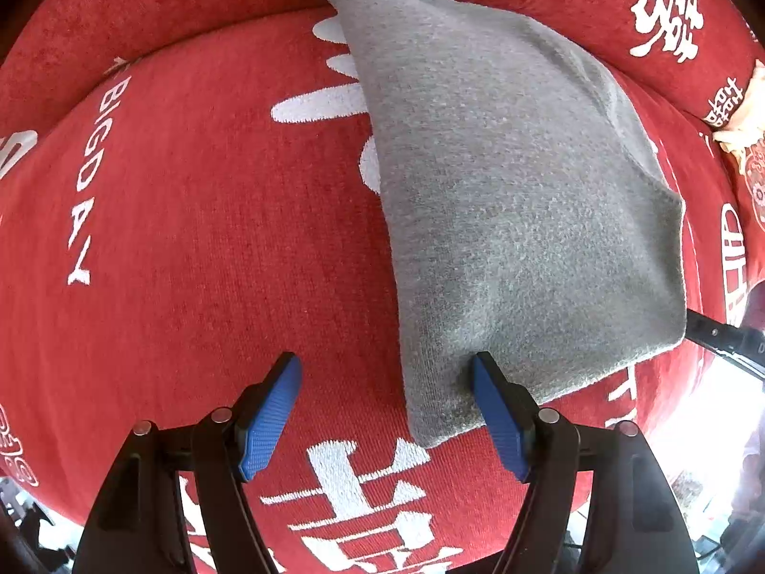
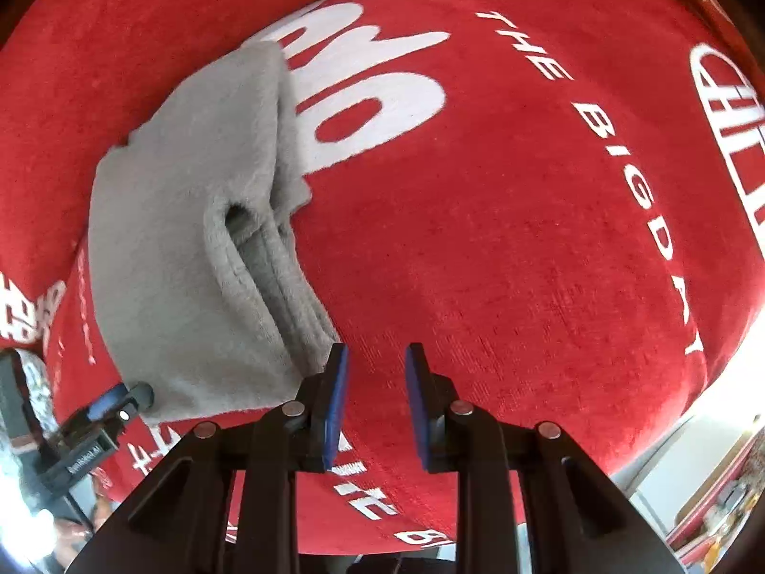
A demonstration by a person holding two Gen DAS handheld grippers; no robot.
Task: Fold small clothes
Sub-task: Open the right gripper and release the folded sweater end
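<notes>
A folded grey fleece garment (image 1: 516, 201) lies on a red cushion cover with white lettering (image 1: 201, 220). My left gripper (image 1: 385, 358) points down over the garment's near corner and stands open; the corner lies between the blue pads, against the right one (image 1: 497, 421), unpressed. In the right wrist view the same garment (image 2: 186, 239) shows its layered folded edge at the left. My right gripper (image 2: 377, 348) is open by a narrow gap, only red cloth showing between its pads. Its left finger (image 2: 334, 402) stands right beside the garment's edge.
The red cover (image 2: 526, 239) spreads wide to the right of the garment. The right gripper's black finger (image 1: 722, 335) pokes out from behind the garment's right edge. The left gripper's tip (image 2: 119, 402) shows at the garment's lower left corner. Room clutter lies beyond the cushion's edges.
</notes>
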